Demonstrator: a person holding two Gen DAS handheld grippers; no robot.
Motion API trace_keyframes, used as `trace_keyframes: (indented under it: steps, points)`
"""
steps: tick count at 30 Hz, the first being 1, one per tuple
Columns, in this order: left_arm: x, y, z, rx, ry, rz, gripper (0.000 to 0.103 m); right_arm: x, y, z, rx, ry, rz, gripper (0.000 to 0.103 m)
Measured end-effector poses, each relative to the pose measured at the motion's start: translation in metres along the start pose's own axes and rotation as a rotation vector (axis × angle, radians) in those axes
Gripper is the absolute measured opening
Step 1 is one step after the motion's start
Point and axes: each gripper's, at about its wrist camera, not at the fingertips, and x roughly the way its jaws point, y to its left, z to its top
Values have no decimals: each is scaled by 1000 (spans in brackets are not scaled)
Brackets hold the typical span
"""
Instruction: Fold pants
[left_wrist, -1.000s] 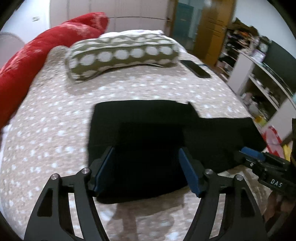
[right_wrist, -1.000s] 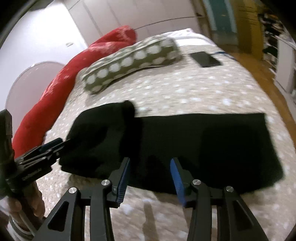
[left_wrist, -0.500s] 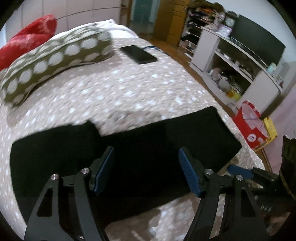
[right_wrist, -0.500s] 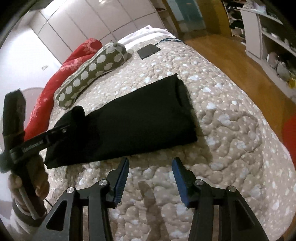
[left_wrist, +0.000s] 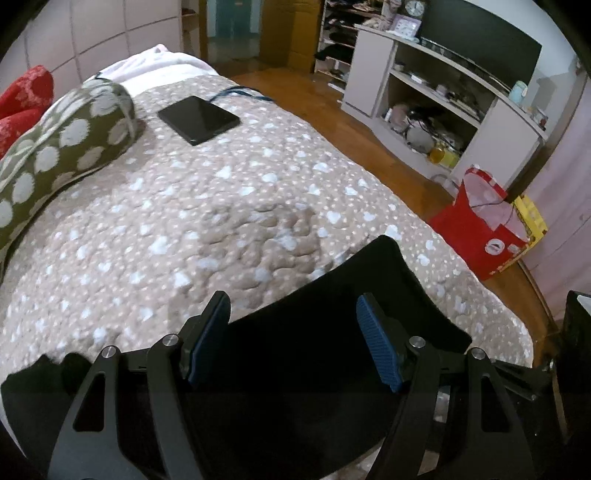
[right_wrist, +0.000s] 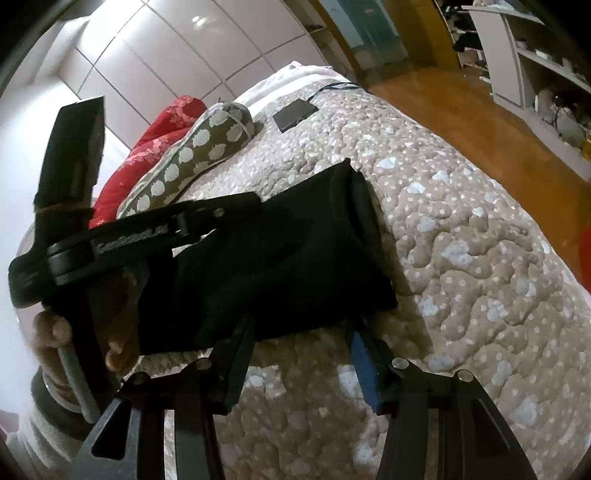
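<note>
On the far left of the bed (left_wrist: 258, 192), a spotted green pillow (left_wrist: 62, 147) is seen, with a red cushion (left_wrist: 22, 96) behind it. A dark tablet (left_wrist: 198, 119) lies flat near the pillow, well apart from the cloth.

The black pants (left_wrist: 332, 332) are found at the near edge of the bed, already folded into a long flat strip. A second ago the wide, thick end of the strip was looked at from the left wrist view. Now only the narrow far end is seen there, so the left gripper (left_wrist: 293, 338) has been swung along the strip toward that end. It is held above the cloth with its blue pads (left_wrist: 376, 349) spread wide, and nothing is pinched between them.

In the right wrist view, the same far end of the pants (right_wrist: 280, 266) is seen lying flat, with a clean square edge. The right gripper (right_wrist: 301, 363) has been pulled back and brought low to the near edge of this end. Its jaws are spread wide too, one on each side of the near corner, and nothing is being squeezed. The left gripper (right_wrist: 236, 206) is also seen here, reaching over the cloth.

It is judged that the far end is about to be picked up by both tools. Then it can be carried over the thick end, so the strip is made half as long.

Further right, a red bag (left_wrist: 484, 229) is seen on the floor.
</note>
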Motion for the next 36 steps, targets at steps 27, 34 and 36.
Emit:
trace_keyframes:
  steps: [27, 34, 36]
  points:
    - [54, -27, 35, 144, 86, -171, 78, 6, -19, 4, 64, -95, 117, 50]
    - [49, -43, 27, 216, 57, -218, 22, 10, -22, 8, 88, -110, 112, 25]
    - [47, -40, 28, 195, 48, -226, 14, 13, -24, 11, 108, -116, 127, 17]
